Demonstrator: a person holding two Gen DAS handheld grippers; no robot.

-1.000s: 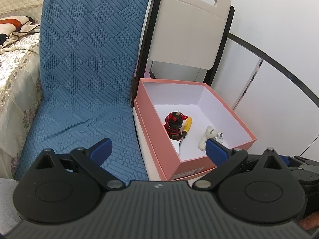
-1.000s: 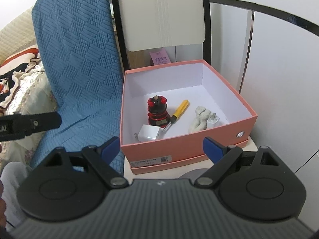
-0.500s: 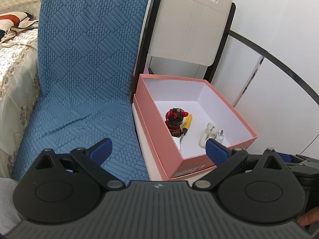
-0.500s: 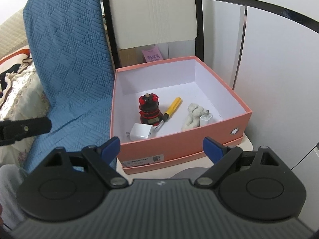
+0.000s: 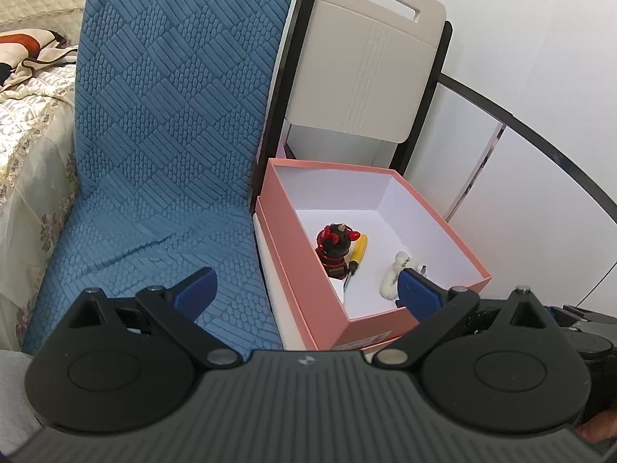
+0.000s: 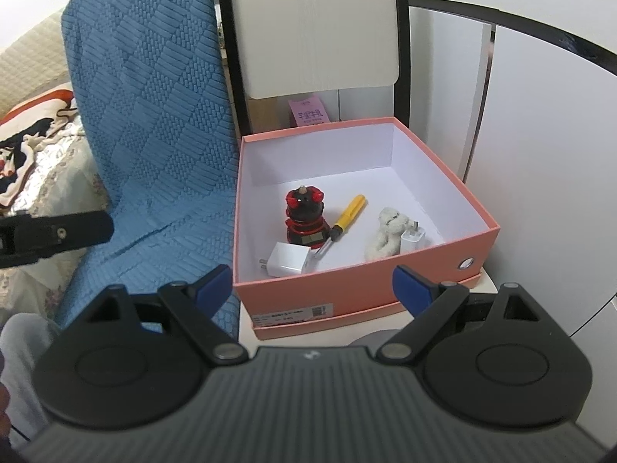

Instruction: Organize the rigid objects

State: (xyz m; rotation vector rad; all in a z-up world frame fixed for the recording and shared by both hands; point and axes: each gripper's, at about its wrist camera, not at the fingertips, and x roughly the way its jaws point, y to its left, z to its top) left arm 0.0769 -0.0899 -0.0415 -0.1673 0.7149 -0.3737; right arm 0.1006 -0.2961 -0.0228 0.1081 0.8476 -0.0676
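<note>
In the centre of the right wrist view, just above and between the two blue fingertips, the pink box is seen open-topped, seated in its pink lid on a white stand. The right gripper is held wide open and nothing is gripped; the box lies straight ahead of it and slightly below. The left gripper is likewise wide open and empty, but the box sits to the right of its axis, so the right gripper is judged the better aligned one.

Inside the box, five items are seen on the white floor: a red-and-black figurine upright at centre left, a yellow-handled screwdriver lying just right of it with its long axis running from upper right to lower left, tip toward the near wall, a white charger cube at the lower left, touching the screwdriver tip as far as can be told, a small white plush toy at right, and a smaller white plug adapter touching the plush. Nothing loose is seen outside the box; the blue quilted cover fills the left of the frame.
</note>
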